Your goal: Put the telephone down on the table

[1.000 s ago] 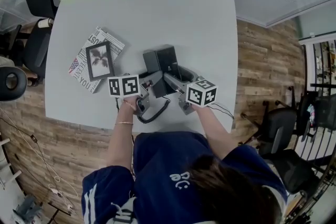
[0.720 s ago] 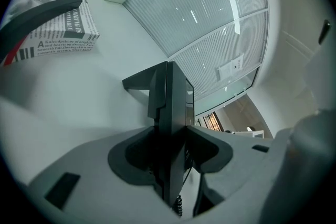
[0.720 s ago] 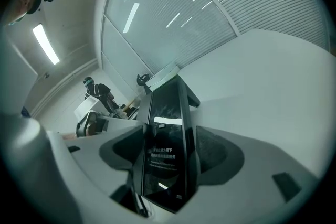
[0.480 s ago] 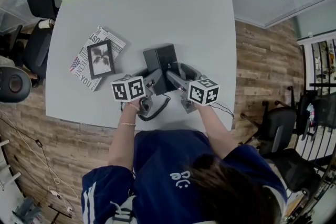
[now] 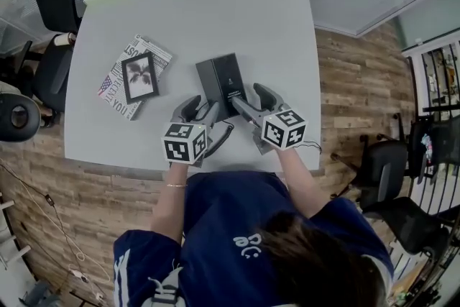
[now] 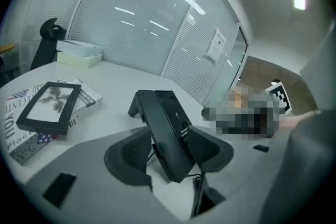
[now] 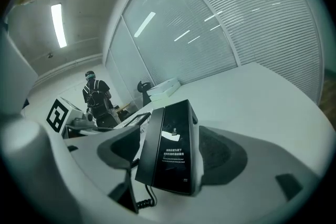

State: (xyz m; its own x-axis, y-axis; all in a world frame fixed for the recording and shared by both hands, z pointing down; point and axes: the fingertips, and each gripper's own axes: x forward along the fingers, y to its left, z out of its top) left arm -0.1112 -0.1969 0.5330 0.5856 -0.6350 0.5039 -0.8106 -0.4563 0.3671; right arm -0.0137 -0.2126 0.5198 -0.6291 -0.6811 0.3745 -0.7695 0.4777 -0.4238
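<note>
1. The phone (image 5: 224, 83) sits on the counter (image 5: 215, 3) toward its near edge, propped at a tilt on its own stand. It looks set down already.
2. The left claw (image 6: 169, 153) is released: its jaws are opening, with the phone's lower end between them and no pad visibly pressing on it.
3. The right claw (image 7: 169, 155) is likewise released and opening, its pads flanking the same end of the phone from the other side.
4. Main risk: both claws straddle the phone, so pulling back crookedly could catch a pad on its edge and drag or twist it.
5. The coiled cord (image 7: 139, 191) runs just under the claws toward the person. A jaw hooking it on the way out could tug the phone toward the edge.
6. The tilted stance may tip if it is nudged from the side.
7. The frame (image 5: 140, 77), lying on a magazine (image 5: 115, 93), is well apart to the left and unlikely to be disturbed.
</note>
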